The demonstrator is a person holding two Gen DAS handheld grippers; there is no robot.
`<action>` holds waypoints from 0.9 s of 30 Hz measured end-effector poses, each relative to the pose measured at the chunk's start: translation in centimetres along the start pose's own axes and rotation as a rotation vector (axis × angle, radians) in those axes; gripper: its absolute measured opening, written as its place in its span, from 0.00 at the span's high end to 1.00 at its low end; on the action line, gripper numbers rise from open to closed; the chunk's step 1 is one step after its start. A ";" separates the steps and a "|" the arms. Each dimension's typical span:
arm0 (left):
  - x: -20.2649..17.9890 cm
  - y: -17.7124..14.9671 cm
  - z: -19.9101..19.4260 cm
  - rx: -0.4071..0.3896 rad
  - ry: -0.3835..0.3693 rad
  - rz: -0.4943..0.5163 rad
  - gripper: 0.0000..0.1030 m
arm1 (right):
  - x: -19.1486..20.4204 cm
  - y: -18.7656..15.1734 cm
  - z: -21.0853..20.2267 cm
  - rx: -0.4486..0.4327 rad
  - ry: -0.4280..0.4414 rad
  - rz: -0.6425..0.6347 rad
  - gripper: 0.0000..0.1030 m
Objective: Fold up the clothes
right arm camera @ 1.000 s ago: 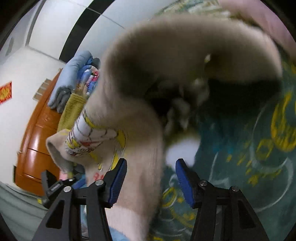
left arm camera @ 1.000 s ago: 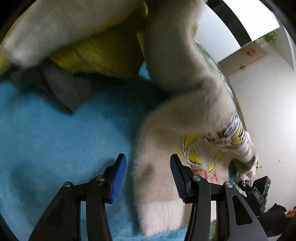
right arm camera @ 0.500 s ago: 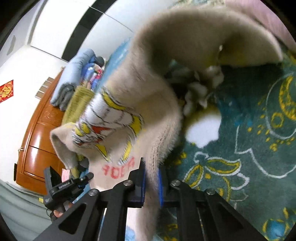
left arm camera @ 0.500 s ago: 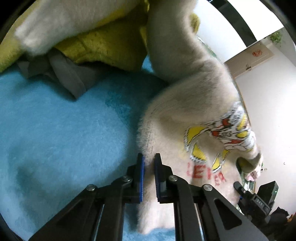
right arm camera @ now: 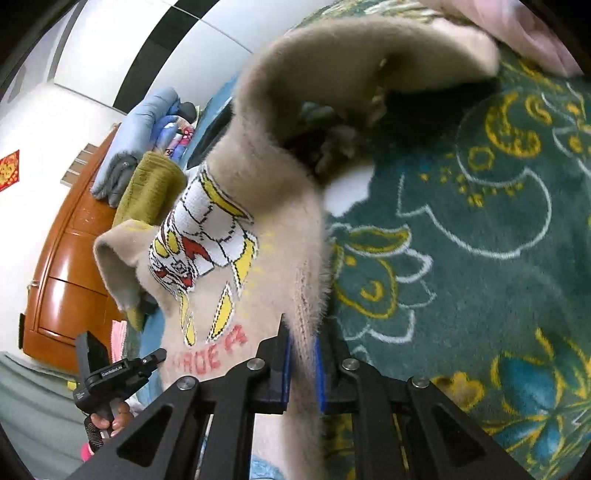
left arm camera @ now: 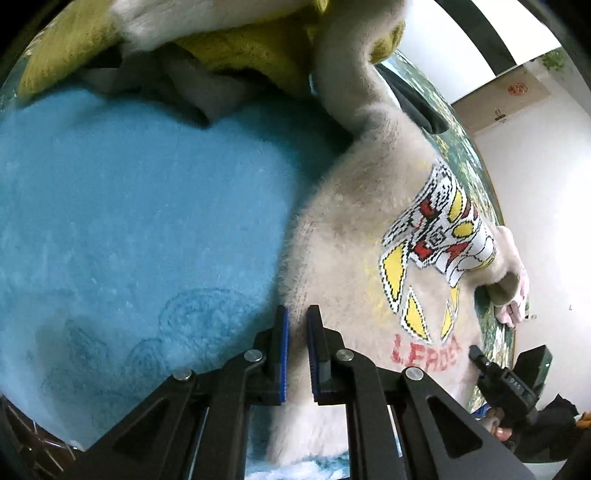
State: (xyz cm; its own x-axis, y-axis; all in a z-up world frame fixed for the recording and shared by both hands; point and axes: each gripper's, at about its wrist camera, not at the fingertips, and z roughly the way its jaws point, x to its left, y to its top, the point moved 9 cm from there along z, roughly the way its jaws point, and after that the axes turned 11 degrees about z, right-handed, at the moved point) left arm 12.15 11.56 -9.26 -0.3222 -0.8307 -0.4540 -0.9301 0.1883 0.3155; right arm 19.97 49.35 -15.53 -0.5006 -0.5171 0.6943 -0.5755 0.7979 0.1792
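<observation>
A fuzzy beige sweater [left arm camera: 347,266] with a white, yellow and red picture and red letters hangs stretched between both grippers. My left gripper [left arm camera: 297,317] is shut on the sweater's hem edge, above a light blue fleece blanket [left arm camera: 129,229]. In the right wrist view the same beige sweater [right arm camera: 273,229] runs up from my right gripper [right arm camera: 301,338], which is shut on its other hem edge over a dark green patterned blanket [right arm camera: 480,258]. One sleeve [right arm camera: 369,51] trails off toward the top. Each view shows the other hand-held gripper at its lower edge.
A yellow-green garment [left arm camera: 258,48] and a grey cloth [left arm camera: 199,88] lie piled beyond the blue blanket. An orange wooden cabinet [right arm camera: 62,266] stands at the left, with folded blue fabric [right arm camera: 140,129] and an olive towel [right arm camera: 151,184] near it. A pink cloth [right arm camera: 535,33] lies at the top right.
Both grippers went from open around the sweater's hem to shut on it. They have since moved apart, spreading the sweater so its picture and letters show more fully.
</observation>
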 end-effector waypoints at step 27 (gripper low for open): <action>-5.2 20.4 9.2 -0.202 0.079 -0.015 0.44 | 4.6 15.4 3.4 -0.187 0.074 0.162 0.36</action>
State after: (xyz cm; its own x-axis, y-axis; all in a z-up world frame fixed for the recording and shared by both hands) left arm -6.76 24.49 -8.10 -0.2865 -0.8726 -0.3956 -0.8776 0.0733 0.4738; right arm 6.56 58.19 -11.92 -0.5239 -0.3595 0.7722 -0.3590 0.9153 0.1826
